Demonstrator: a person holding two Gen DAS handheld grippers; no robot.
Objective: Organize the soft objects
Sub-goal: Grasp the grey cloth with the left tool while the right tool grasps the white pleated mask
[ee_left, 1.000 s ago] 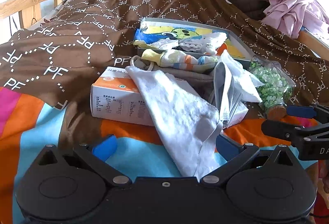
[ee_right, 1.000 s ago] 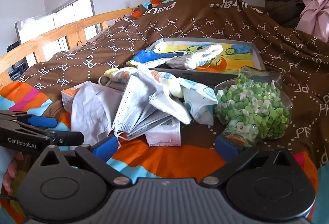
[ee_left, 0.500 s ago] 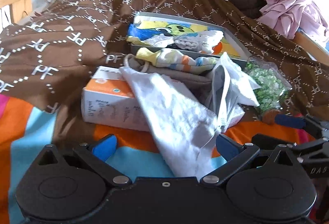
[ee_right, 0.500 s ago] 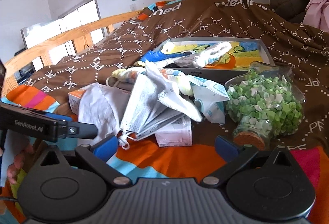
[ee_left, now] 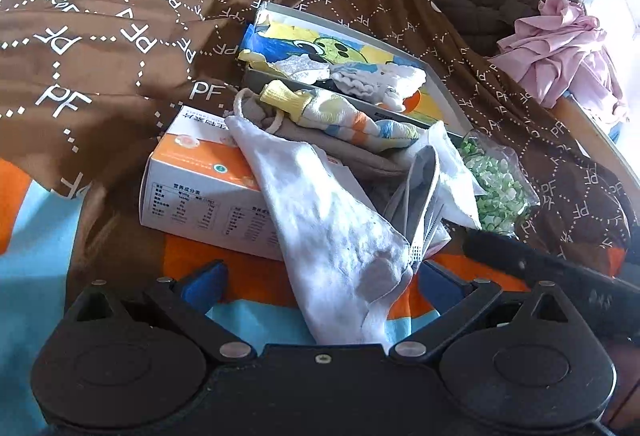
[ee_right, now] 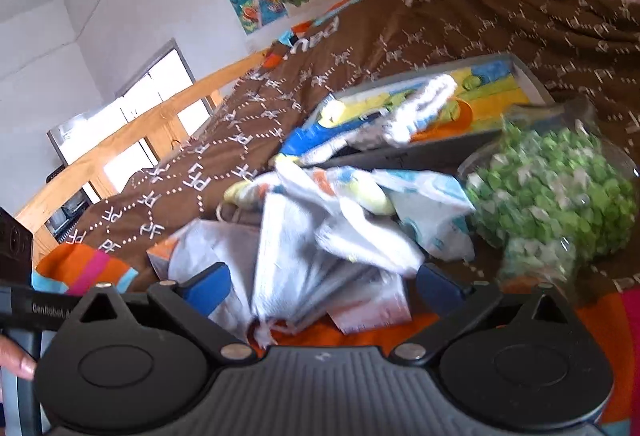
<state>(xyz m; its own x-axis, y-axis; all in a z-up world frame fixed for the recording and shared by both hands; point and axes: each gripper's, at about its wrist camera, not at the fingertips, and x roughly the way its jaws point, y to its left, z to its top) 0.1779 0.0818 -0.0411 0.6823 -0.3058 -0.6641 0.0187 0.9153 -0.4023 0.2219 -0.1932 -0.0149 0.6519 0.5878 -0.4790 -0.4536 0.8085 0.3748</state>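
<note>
A pile of soft things lies on the bed. A white cloth (ee_left: 332,232) hangs off an orange-and-white box (ee_left: 200,187) and runs down between my left gripper's open fingers (ee_left: 320,282). A striped sock (ee_left: 344,119) and a stack of face masks (ee_left: 424,191) lie behind it. A grey tray (ee_left: 448,91) with a cartoon cloth and white socks stands further back. My right gripper (ee_right: 320,286) is open, its fingers on either side of the face masks (ee_right: 296,268). Its arm shows in the left wrist view (ee_left: 552,276).
A clear bag of green pieces (ee_right: 556,195) lies right of the pile, also in the left wrist view (ee_left: 496,183). A brown patterned blanket (ee_left: 120,35) covers the bed. A wooden rail (ee_right: 140,131) runs on the left. Pink clothes (ee_left: 568,43) lie at the right.
Both grippers have moved forward and closer to the pile. The white cloth now reaches deeper between my left fingers. The face masks now sit between my right fingers.
</note>
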